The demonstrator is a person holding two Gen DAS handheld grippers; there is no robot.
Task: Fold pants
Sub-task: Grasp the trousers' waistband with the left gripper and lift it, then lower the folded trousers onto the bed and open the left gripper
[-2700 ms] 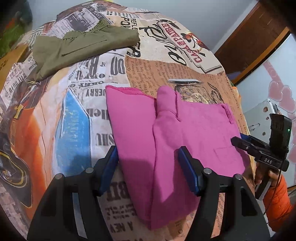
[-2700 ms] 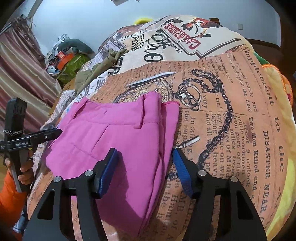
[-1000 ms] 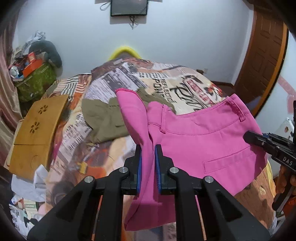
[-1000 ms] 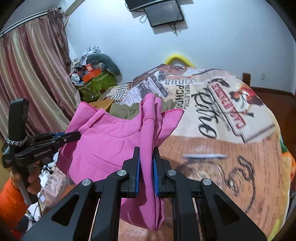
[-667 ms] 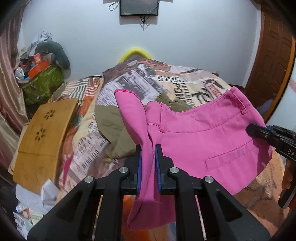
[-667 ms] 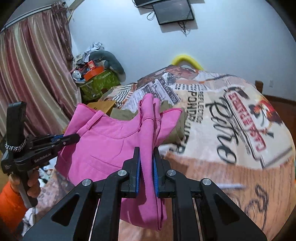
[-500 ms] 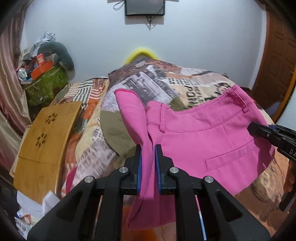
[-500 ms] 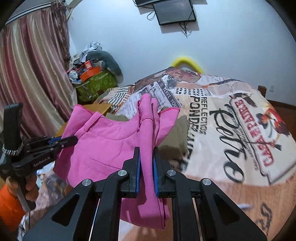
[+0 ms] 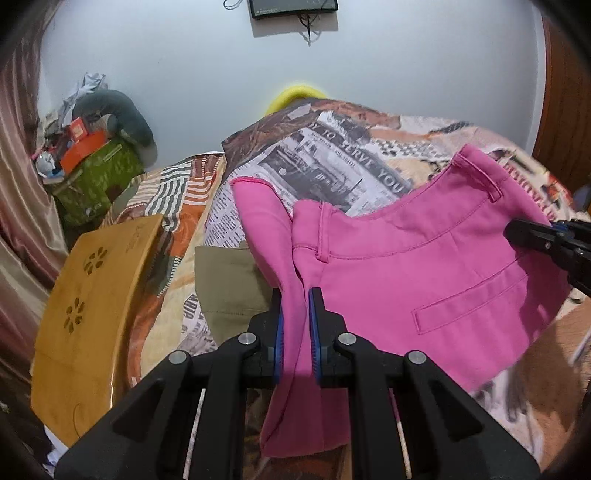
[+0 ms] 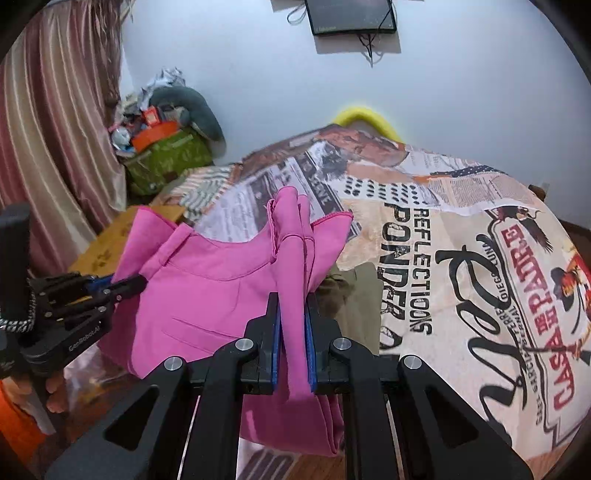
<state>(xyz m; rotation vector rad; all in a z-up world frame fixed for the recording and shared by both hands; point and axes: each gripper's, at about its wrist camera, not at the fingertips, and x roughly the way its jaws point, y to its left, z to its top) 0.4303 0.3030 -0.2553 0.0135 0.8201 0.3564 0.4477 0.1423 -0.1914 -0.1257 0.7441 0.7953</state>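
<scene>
The folded pink pants [image 9: 424,280] hang in the air between my two grippers, above the bed. My left gripper [image 9: 295,325] is shut on one end of the fold. My right gripper [image 10: 291,332] is shut on the other end of the pink pants [image 10: 207,291]. Each gripper shows in the other's view: the right one [image 9: 546,240] at the right edge, the left one [image 10: 107,291] at the left. Folded olive-green pants [image 9: 229,284] lie on the bed under the pink ones; they also show in the right wrist view [image 10: 354,299].
The bed has a newspaper-print cover [image 10: 461,266]. A wooden lap table [image 9: 88,302] stands at the bed's left side. A green box with clutter [image 9: 92,173] and a curtain [image 10: 55,129] are at the far left. A screen [image 9: 293,7] hangs on the wall.
Both grippers shut on the pink pants and lifted them off the bed. They have since carried them forward along the bed, over the olive-green pants.
</scene>
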